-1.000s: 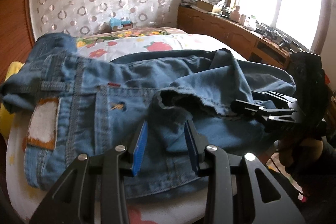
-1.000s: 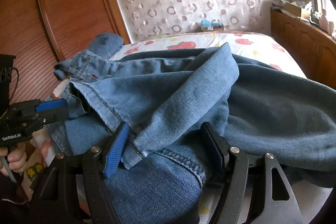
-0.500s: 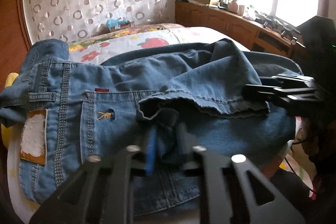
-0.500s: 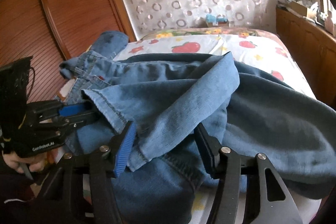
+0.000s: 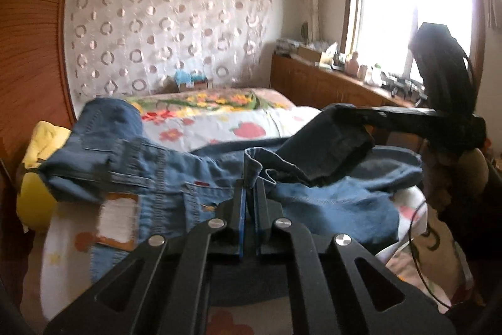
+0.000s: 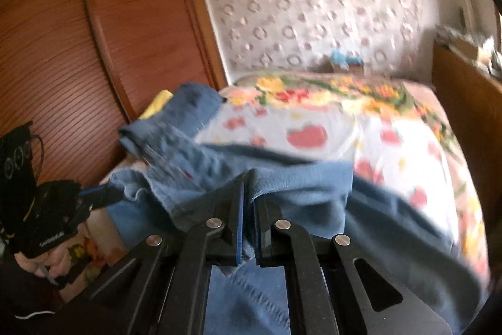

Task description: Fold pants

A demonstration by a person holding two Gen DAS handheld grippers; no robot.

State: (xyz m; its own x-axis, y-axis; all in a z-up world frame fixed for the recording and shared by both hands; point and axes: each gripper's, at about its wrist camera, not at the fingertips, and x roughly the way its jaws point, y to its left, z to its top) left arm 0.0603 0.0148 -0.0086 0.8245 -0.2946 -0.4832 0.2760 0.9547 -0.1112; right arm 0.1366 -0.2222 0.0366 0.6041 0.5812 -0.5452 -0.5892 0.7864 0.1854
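Floral bedding covers the bed [image 5: 200, 128] that fills both wrist views, with a circle-patterned curtain [image 5: 163, 30] hanging behind it.

Between the closed-in fingers of the left gripper [image 5: 250, 194] a fold of the jeans [image 5: 175, 178] is pinched; only the thickness of the denim keeps the blue pads apart. Just ahead of those fingertips the held fold rises in a small peak. Left of them lies the waistband end with a white and tan patch [image 5: 117, 217], spread flat on the sheet. Ahead and to the right, a dark hem of the jeans is lifted off the bed and hangs from the right gripper [image 5: 342, 112], which reaches in from the right side of this view.

In its own view the right gripper [image 6: 249, 197] has its pads drawn nearly together on a denim edge, and more of the jeans [image 6: 313, 187] runs out ahead and down to the right. Off to its left the left gripper [image 6: 103, 195] shows side-on, its tip at another bit of the cloth, with the person's hand [image 6: 44, 259] beneath it.

Farther out, left of the left gripper, a yellow cloth [image 5: 40, 159] sits at the bed's edge against a wooden slatted door [image 6: 62, 52]. Far ahead, a small box [image 5: 191, 82] with something blue in it rests at the head of the bed. To the right a wooden cabinet [image 5: 326, 87] under the window [image 5: 414, 15] carries bottles and clutter too small to name.
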